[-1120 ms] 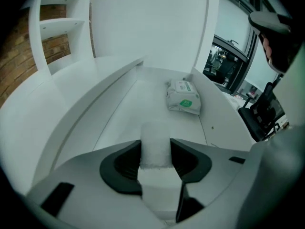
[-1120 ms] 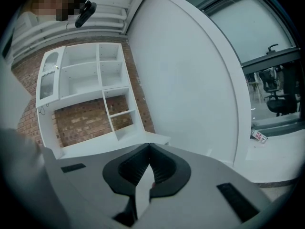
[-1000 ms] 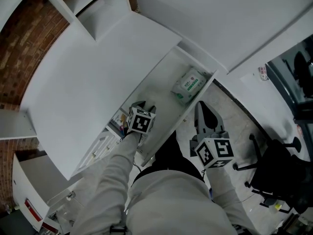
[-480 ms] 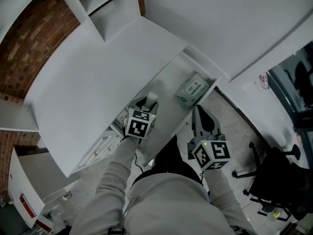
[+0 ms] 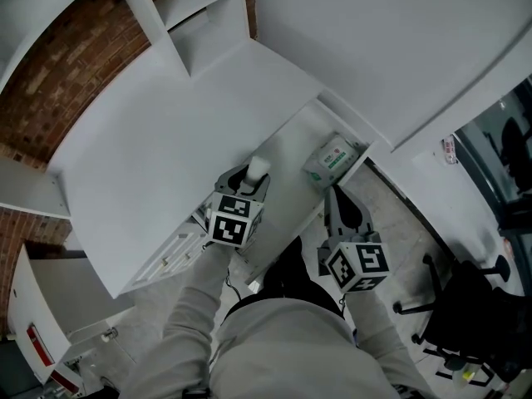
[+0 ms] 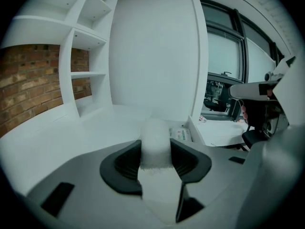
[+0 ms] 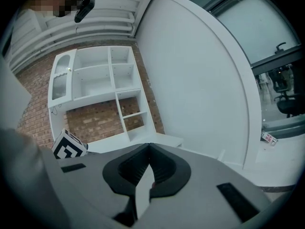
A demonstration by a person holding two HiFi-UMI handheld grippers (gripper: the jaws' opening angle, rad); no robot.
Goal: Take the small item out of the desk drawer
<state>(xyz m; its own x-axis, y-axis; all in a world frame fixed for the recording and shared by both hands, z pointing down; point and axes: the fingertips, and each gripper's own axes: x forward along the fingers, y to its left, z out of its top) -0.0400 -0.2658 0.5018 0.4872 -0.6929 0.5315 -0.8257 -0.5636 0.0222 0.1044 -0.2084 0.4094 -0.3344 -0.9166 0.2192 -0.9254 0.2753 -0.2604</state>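
My left gripper (image 5: 254, 175) is shut on a small white cylinder-like item (image 5: 258, 166), which stands upright between the dark pads above the open white desk drawer (image 5: 287, 150). In the left gripper view the white item (image 6: 156, 144) fills the gap between both pads, and the left gripper (image 6: 156, 152) points out over the desk. My right gripper (image 5: 341, 203) hangs just outside the drawer's front edge, to the right. Seen in its own view, the right gripper (image 7: 149, 168) has its jaws pressed together with nothing between them.
A green-and-white wipes packet (image 5: 332, 157) lies at the drawer's far end, also seen as a packet (image 6: 181, 135) past the item. The white desk top (image 5: 166, 148) spreads to the left, with shelving (image 5: 187, 15) and a brick wall (image 5: 58, 65) behind. A black office chair (image 5: 465, 322) stands at right.
My left gripper has risen from down inside the drawer and now carries the white item above it. The right gripper has stayed almost where it was beside the drawer front.
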